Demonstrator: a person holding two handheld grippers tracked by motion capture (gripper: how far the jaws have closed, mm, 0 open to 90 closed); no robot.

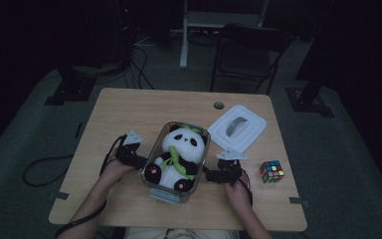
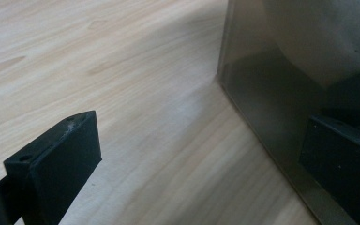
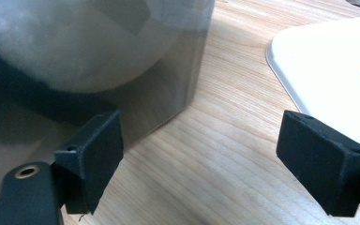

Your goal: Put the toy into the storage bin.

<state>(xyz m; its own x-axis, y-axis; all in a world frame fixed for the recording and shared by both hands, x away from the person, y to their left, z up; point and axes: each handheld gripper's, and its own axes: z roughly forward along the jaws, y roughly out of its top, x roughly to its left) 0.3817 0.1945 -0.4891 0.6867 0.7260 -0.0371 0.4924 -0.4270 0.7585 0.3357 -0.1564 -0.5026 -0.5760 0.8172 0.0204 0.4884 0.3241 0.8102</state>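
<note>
Near the front middle of the table (image 1: 129, 107) stands a clear plastic box (image 1: 151, 164) with rounded corners, and a plush panda (image 1: 179, 152) sits inside it, filling it almost wall to wall. No writing or label can be read on any of it. Soft and fuzzy, the panda is white with black ears, arms and legs, pink paw pads, and a green stalk across its chest. A pale grey clip juts from the box's near end.

At the box's left wall is the left gripper (image 1: 138, 160), its jaws wide apart with nothing between them; in the left gripper view one jaw lies over bare wood and the other close against the smooth, see-through wall (image 2: 262, 93). At the right wall is the right gripper (image 1: 210, 175), likewise wide open and holding nothing; in the right gripper view the box's corner (image 3: 187, 70) stands just ahead of one jaw, with the panda blurred behind the plastic.

Just beyond the box to the right lies its white lid (image 1: 238, 127), flat, with a grey oval in the middle. Further right, well apart, a colourful puzzle cube (image 1: 272, 171) rests on the pale wood-grain top. Behind the table stands a dark folding chair (image 1: 248, 55), and cables trail over the grey floor.
</note>
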